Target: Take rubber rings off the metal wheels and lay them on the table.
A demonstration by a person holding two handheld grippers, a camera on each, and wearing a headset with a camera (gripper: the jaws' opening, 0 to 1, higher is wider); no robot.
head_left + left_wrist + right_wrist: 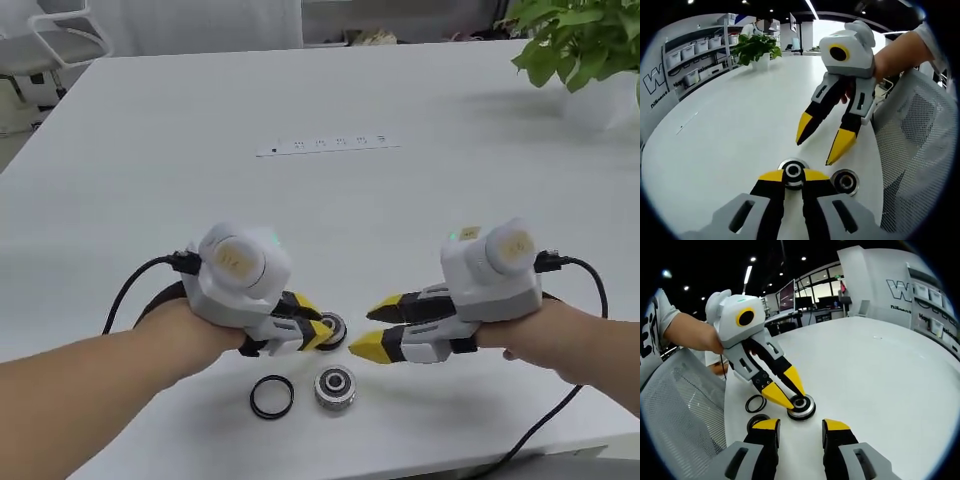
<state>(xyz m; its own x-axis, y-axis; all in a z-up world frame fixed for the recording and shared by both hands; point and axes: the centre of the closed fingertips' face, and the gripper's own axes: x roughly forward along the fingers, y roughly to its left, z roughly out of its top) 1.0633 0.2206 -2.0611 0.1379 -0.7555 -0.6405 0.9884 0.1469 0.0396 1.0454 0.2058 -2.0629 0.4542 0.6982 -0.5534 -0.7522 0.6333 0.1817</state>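
The left gripper [314, 324] is clamped on a metal wheel [333, 329] sitting on the table [300, 210]. The right gripper [366, 330] stands spread and holds nothing, its tips just beside that wheel. A loose rubber ring [271, 396] and a second wheel [335, 388] lie near the table's front edge. Wide bare tabletop stretches beyond.

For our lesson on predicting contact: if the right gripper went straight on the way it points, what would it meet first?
Most likely the metal wheel pinched in the left gripper. It lies directly ahead, in line with the gap between the right gripper's open jaws, though exact depth is unclear.
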